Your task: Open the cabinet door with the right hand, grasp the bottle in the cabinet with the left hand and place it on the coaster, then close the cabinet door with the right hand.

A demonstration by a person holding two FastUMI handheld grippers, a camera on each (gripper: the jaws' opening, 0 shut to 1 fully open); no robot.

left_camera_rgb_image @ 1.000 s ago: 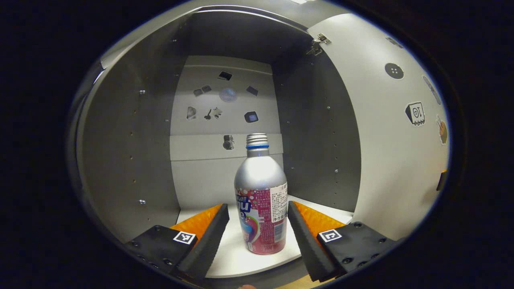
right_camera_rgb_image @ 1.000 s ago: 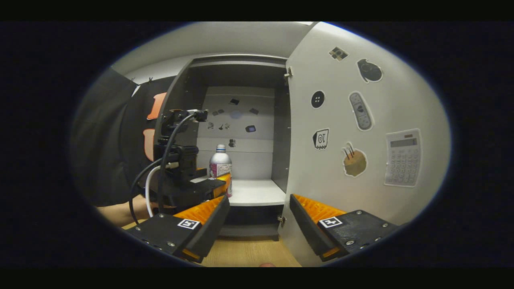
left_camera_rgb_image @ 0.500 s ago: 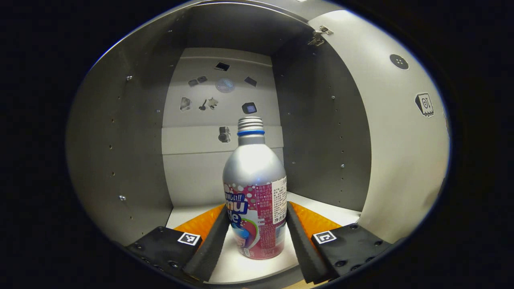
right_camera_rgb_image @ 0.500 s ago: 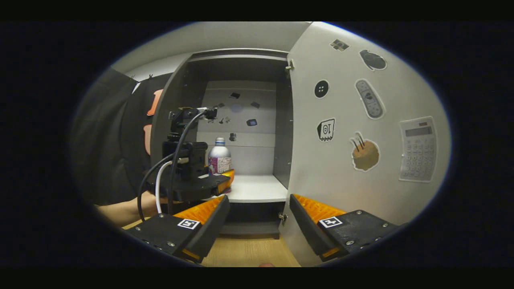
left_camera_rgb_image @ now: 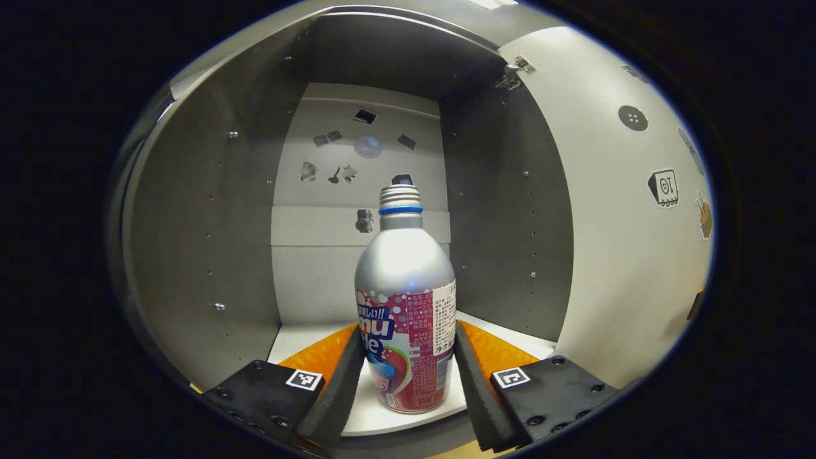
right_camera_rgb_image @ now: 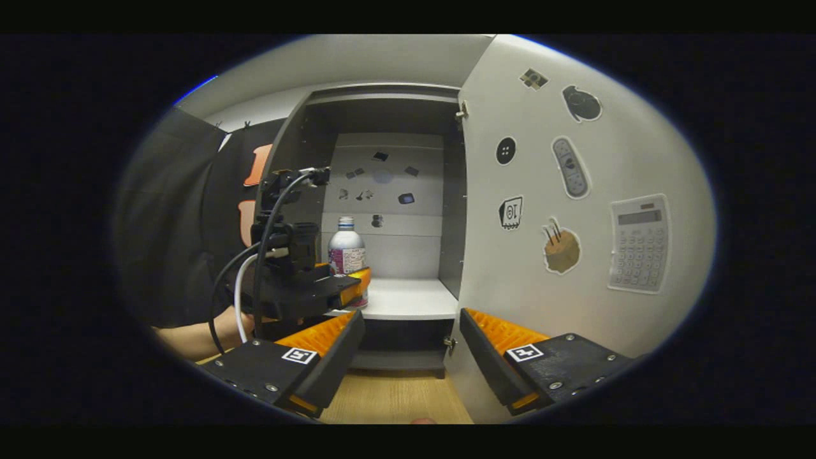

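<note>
Status, mid-task: white sticker-covered cabinet door [right_camera_rgb_image: 574, 210] stands open at frame right, so the first step is done. Silver aluminium bottle with pink label [left_camera_rgb_image: 405, 306], frame centre, remains upright on the cabinet shelf [right_camera_rgb_image: 408, 299], clasped by the left gripper [left_camera_rgb_image: 403, 376] fingers. Right gripper [right_camera_rgb_image: 408, 347] fingers spread, empty. Outstanding: coaster placement, door closing.
</note>
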